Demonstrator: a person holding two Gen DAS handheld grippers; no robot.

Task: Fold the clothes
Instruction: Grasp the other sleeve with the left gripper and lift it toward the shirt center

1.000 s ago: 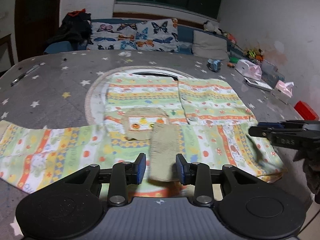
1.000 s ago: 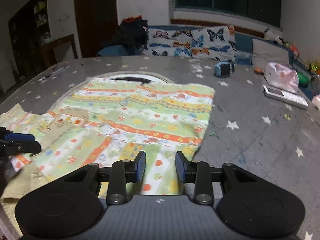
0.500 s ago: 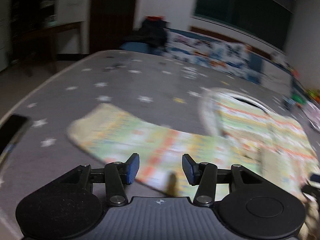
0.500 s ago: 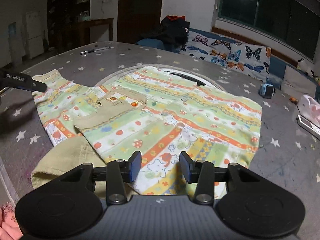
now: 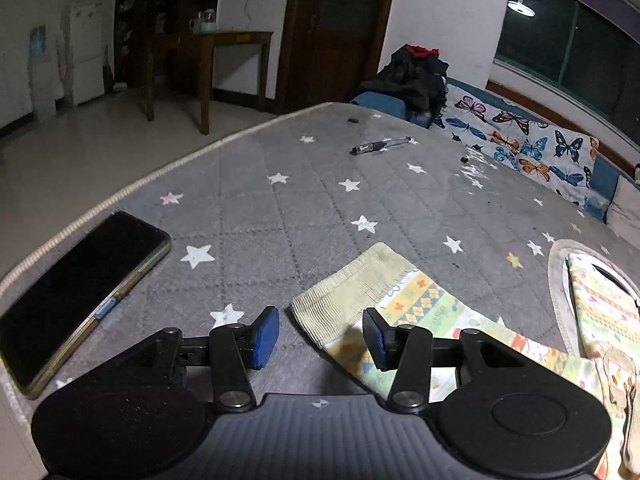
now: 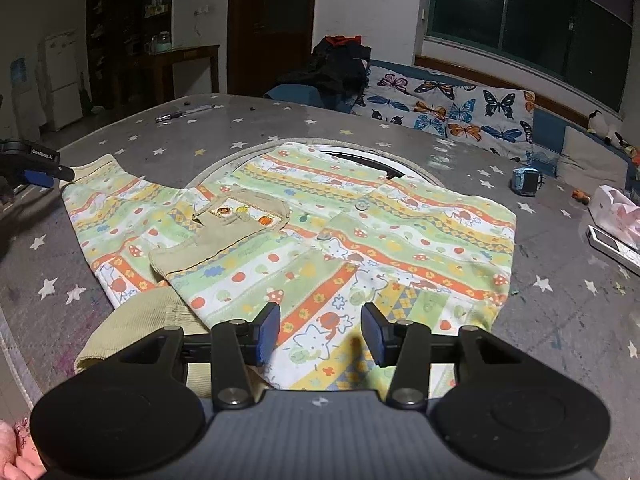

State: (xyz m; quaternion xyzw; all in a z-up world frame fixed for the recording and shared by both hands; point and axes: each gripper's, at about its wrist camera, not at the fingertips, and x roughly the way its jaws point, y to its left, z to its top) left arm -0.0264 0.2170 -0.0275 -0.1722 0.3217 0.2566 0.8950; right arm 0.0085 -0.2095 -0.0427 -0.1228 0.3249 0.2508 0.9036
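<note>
A child's patterned shirt (image 6: 320, 240) in green, orange and yellow stripes lies flat on the grey star-print mattress (image 6: 560, 320), with its right sleeve folded over the body. Its left sleeve stretches out to the left, ending in a ribbed beige cuff (image 5: 352, 292). My left gripper (image 5: 320, 338) is open and hovers just above that cuff, which lies between the jaws. It also shows at the left edge of the right wrist view (image 6: 36, 164). My right gripper (image 6: 320, 334) is open and empty above the shirt's bottom hem.
A black phone (image 5: 76, 292) lies near the mattress's left edge. A pen (image 5: 380, 146) lies further back. A blue toy (image 6: 528, 182), a pink pack (image 6: 616, 212) and a white device (image 6: 612, 244) sit at the right. A butterfly cushion (image 6: 448, 108) lies behind.
My left gripper has swung left from the shirt's hem out to the left sleeve cuff. My right gripper has pulled back and turned to face the whole shirt. Both stayed open.
</note>
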